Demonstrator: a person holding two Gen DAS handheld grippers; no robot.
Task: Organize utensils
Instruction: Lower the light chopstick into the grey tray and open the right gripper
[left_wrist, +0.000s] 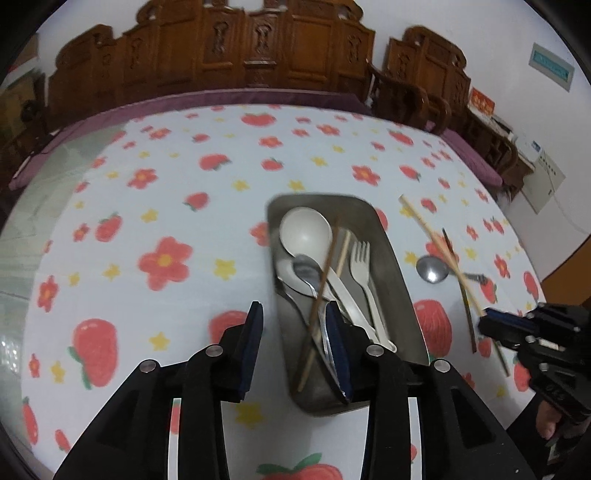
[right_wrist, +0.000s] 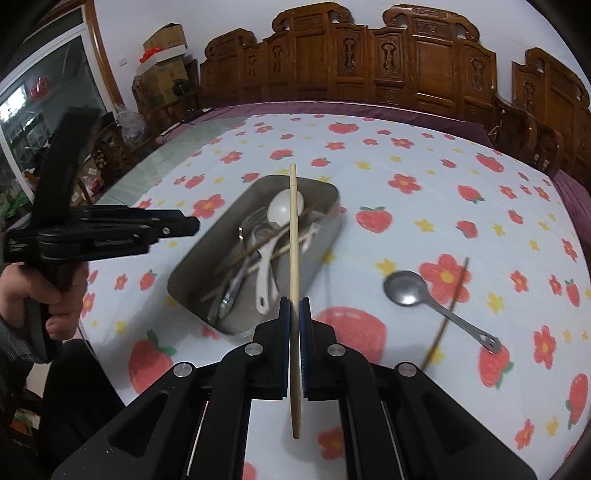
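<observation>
A steel tray (left_wrist: 402, 295) (right_wrist: 192, 269) on the flowered tablecloth holds a white ladle (left_wrist: 304, 230), a white fork (left_wrist: 364, 273), a metal spoon, and chopsticks. My right gripper (right_wrist: 294, 306) is shut on a light wooden chopstick (right_wrist: 293, 229), held above the tray's near right edge; it also shows in the left wrist view (left_wrist: 439, 251). My left gripper (left_wrist: 295, 317) is open and empty, hovering at the tray's near left rim. A metal spoon (right_wrist: 404, 288) (left_wrist: 432, 269) and a dark chopstick (right_wrist: 452, 299) lie on the cloth right of the tray.
The table (left_wrist: 147, 184) is covered by a white cloth with red flowers and strawberries. Carved wooden chairs (right_wrist: 369, 62) stand along the far edge. A person's hand holds the left gripper in the right wrist view (right_wrist: 99, 232).
</observation>
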